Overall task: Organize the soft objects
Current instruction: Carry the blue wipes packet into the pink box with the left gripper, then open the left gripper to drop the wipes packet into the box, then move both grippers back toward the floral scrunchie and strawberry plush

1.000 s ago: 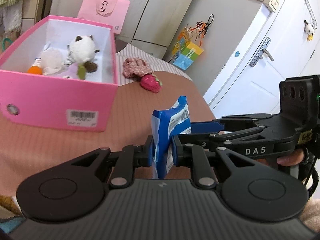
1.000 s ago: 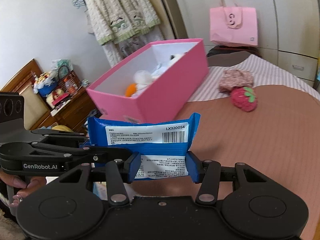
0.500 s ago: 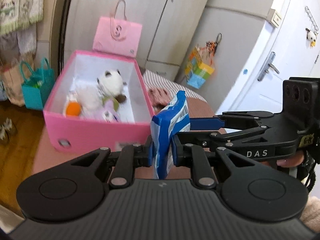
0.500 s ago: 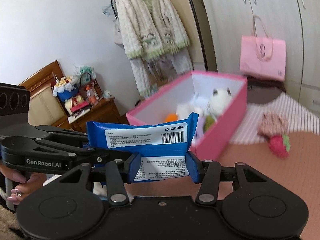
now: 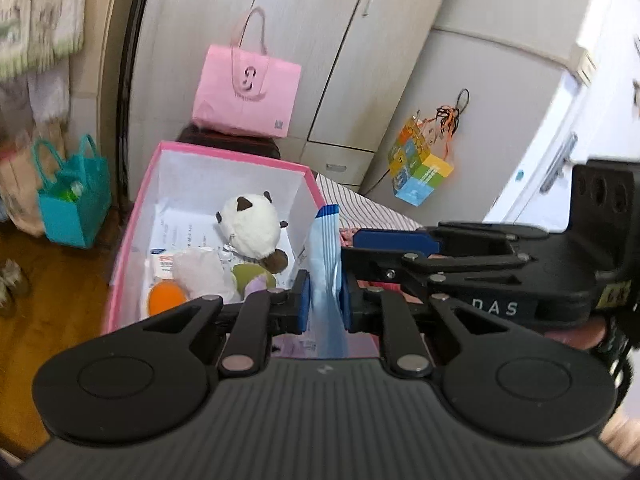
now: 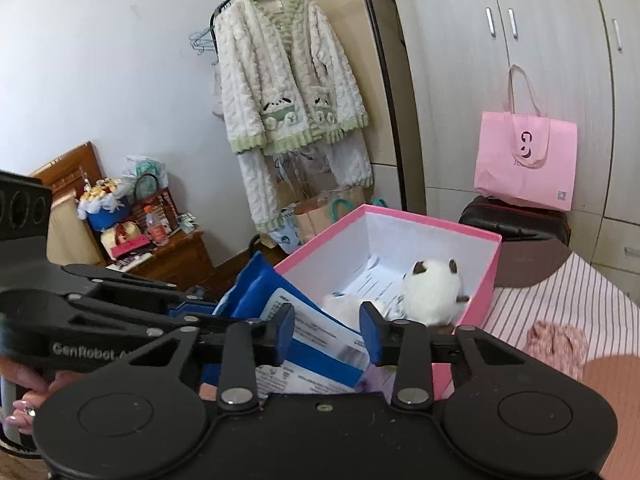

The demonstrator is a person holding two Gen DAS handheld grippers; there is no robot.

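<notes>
Left tool (image 5: pixel 325 305) was clamped on the blue-and-white soft plastic wipes pack (image 5: pixel 329 276), lower centre, over the pink cardboard box (image 5: pixel 224 160). Right tool (image 6: pixel 327 334) had just been closing, jaws narrow, pack (image 6: pixel 304 320) between but not visibly pinched. Risk: off-centre release catches the box rim and tips out. Striped bed (image 6: pixel 560 292), wardrobe (image 6: pixel 540 60) behind.

The box (image 6: pixel 486 276) is set at twelve o'clock, the plush toy (image 6: pixel 434 294) inside; the tote bag (image 6: pixel 526 162) is stood behind it at one o'clock.
</notes>
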